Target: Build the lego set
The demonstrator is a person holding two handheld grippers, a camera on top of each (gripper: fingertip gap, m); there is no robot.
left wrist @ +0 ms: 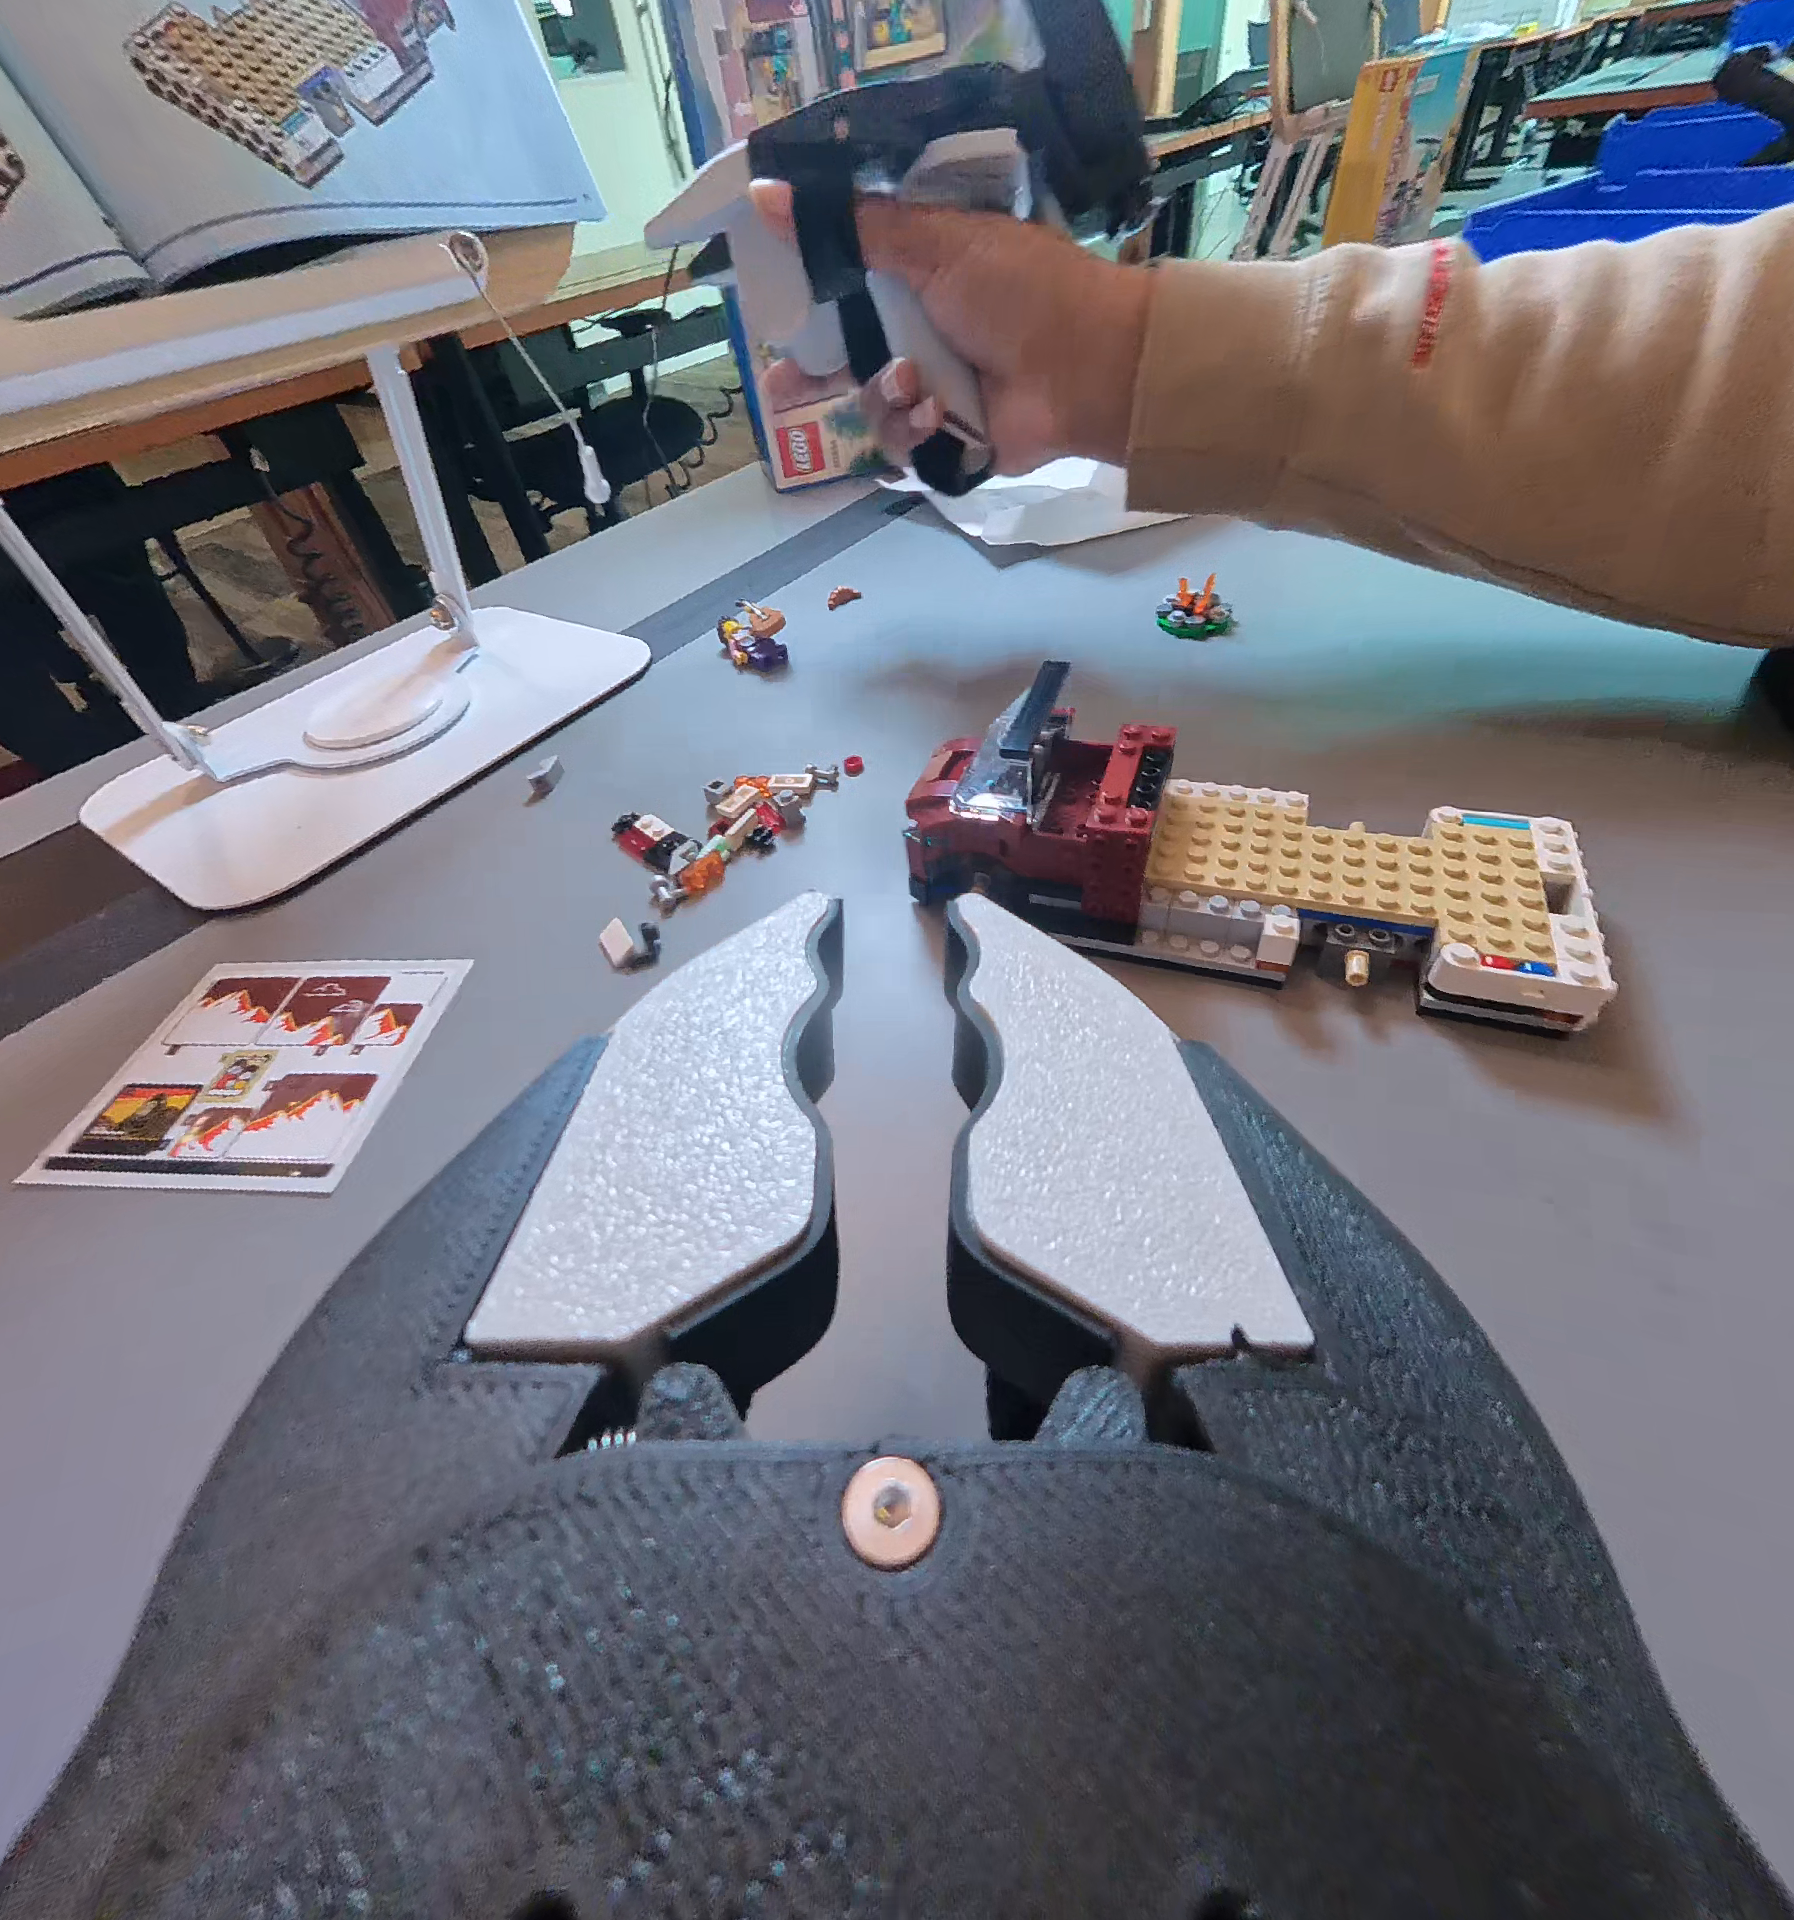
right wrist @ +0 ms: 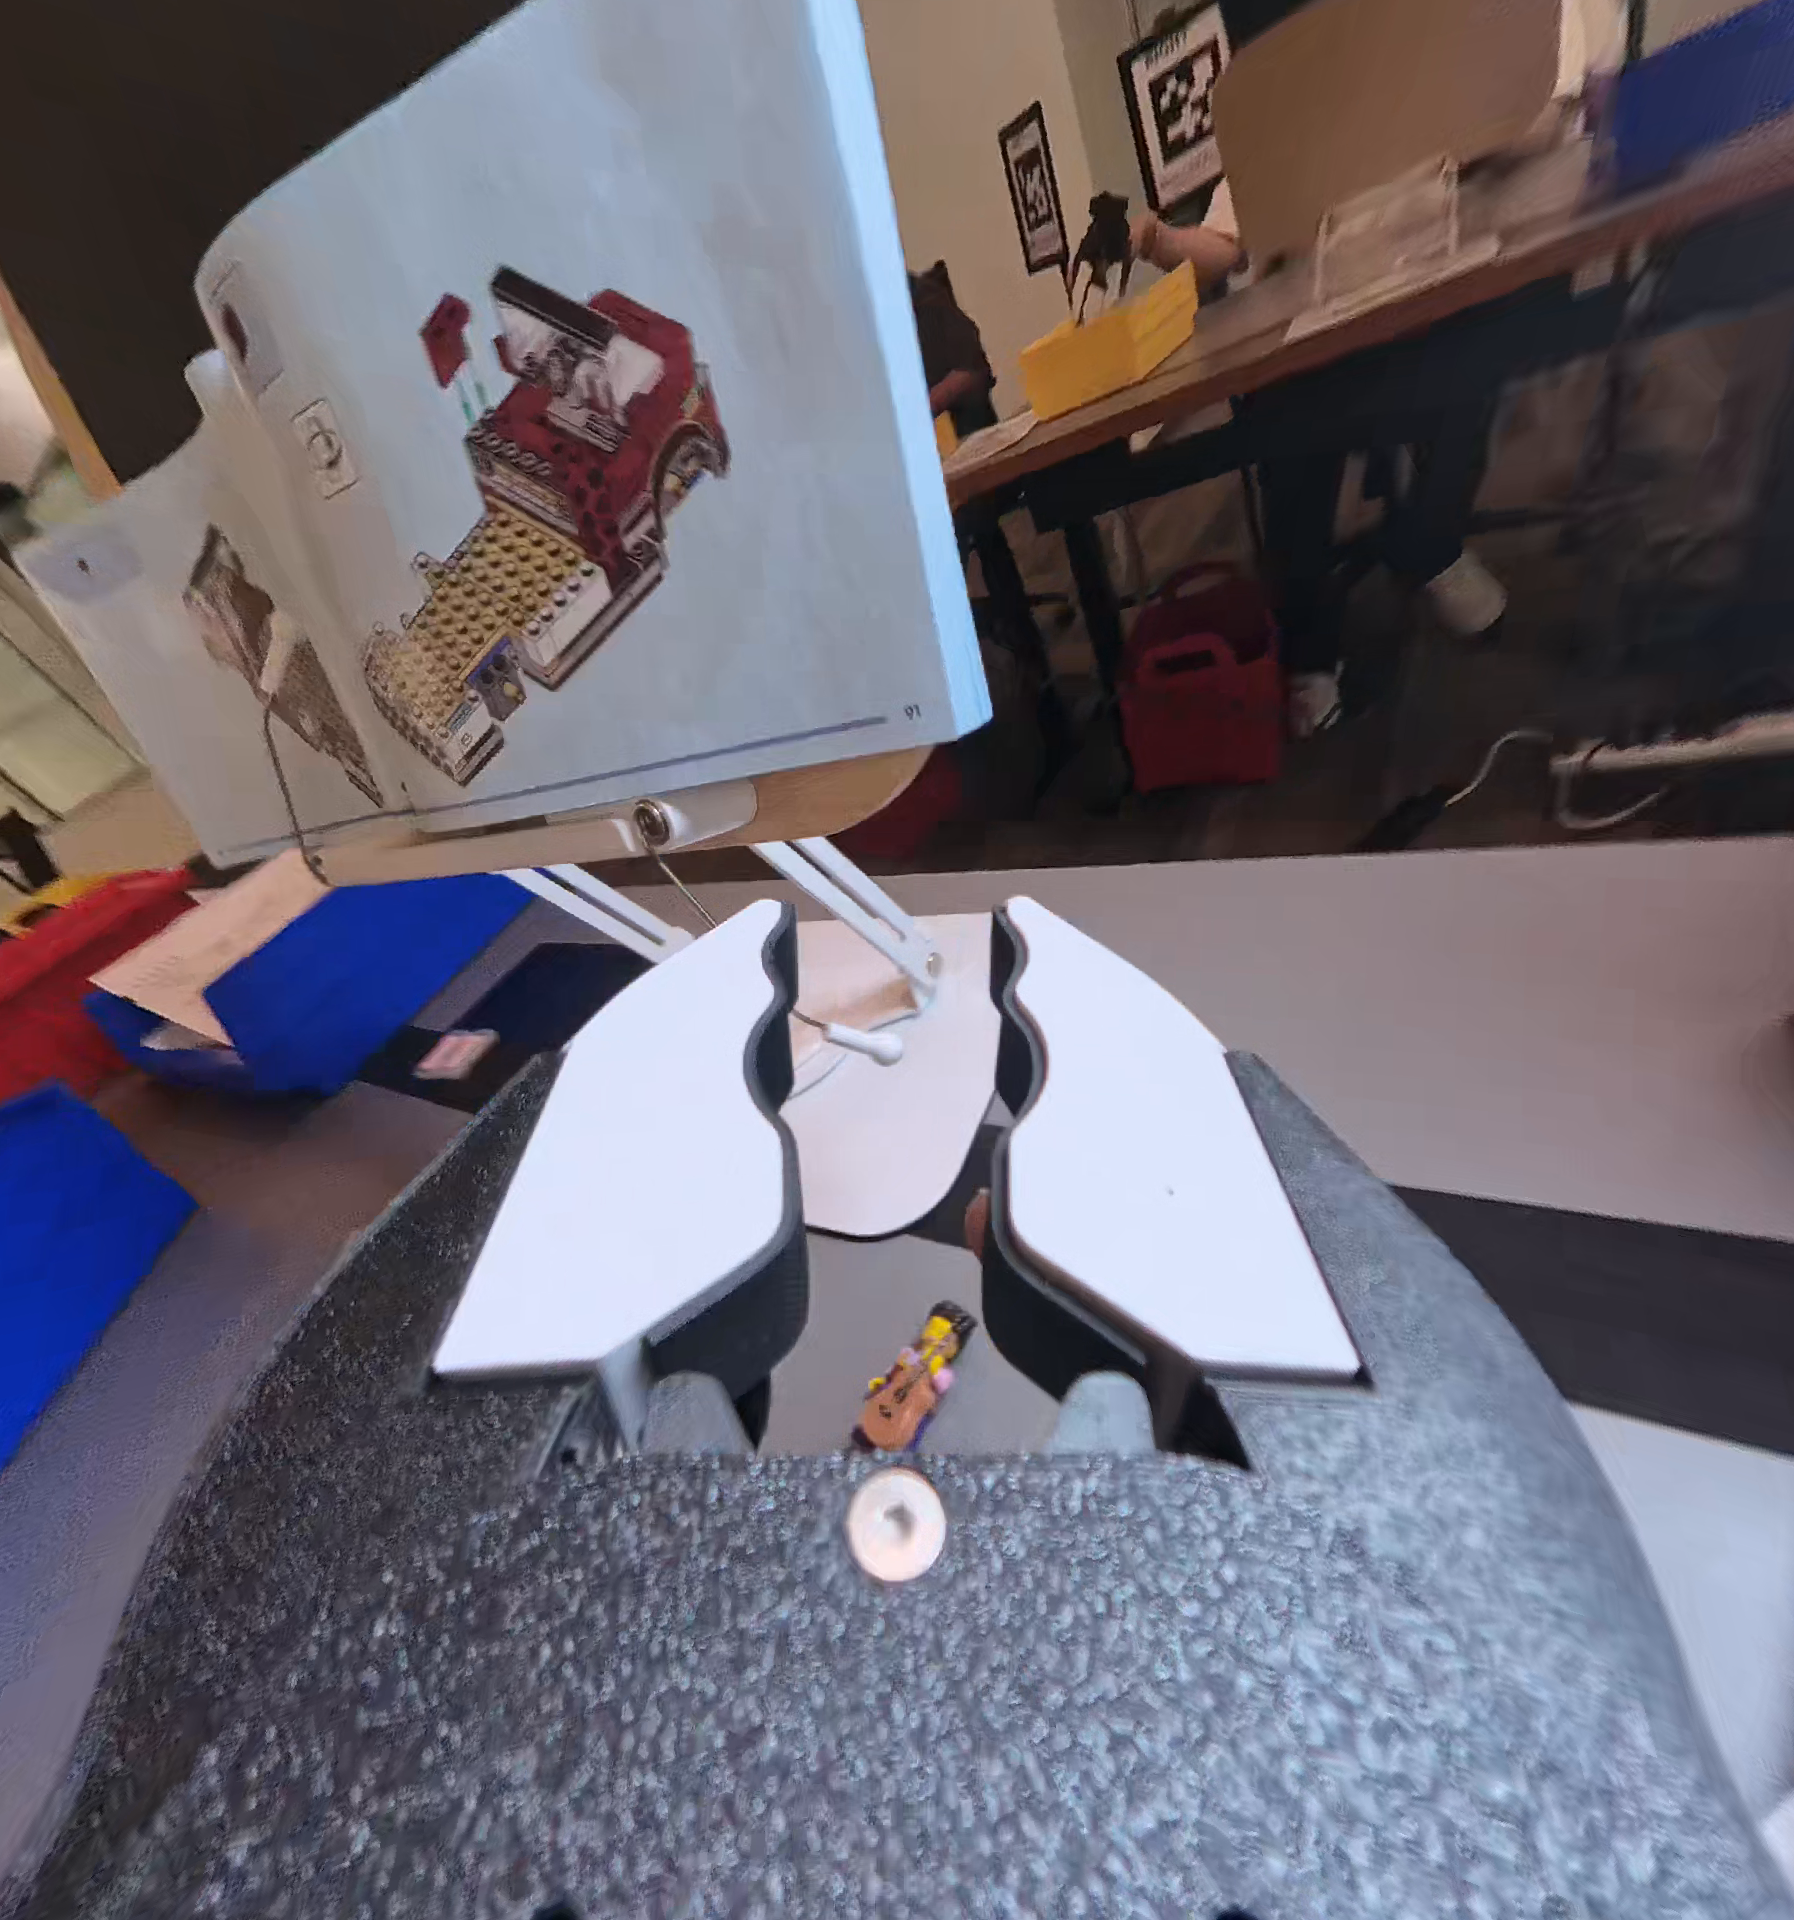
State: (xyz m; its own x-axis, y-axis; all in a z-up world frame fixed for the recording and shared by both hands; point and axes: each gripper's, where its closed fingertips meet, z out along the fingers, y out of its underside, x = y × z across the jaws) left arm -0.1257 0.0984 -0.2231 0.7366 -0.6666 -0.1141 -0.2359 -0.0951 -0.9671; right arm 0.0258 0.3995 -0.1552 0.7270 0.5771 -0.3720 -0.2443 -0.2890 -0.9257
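Note:
My left gripper (left wrist: 893,914) hovers low over the grey table (left wrist: 1288,1299), its jaws a little apart with only bare table between them. Its right fingertip (left wrist: 976,920) is just short of the front of a brick truck (left wrist: 1236,862) with a dark red cab and a tan flatbed. A pile of small loose pieces (left wrist: 737,821) lies to the left of the tips. My right gripper (right wrist: 893,925) is open and empty, raised above the table and facing an instruction booklet (right wrist: 581,468) on a white stand. A minifigure with a guitar (right wrist: 914,1382) lies on the table under it.
The stand's white base (left wrist: 353,748) sits far left, with a sticker sheet (left wrist: 249,1070) near it. A small white piece (left wrist: 618,940), a minifigure (left wrist: 758,644), a green round piece (left wrist: 1194,613) and a boxed set (left wrist: 820,436) lie farther off. A sleeved arm (left wrist: 1495,416) crosses above the truck. Blue bins (right wrist: 41,1247) stand left. The gap from one gripper's tips to the other's is roughly 35 cm. The left tips stand about 15 cm off the small white piece (left wrist: 618,940).

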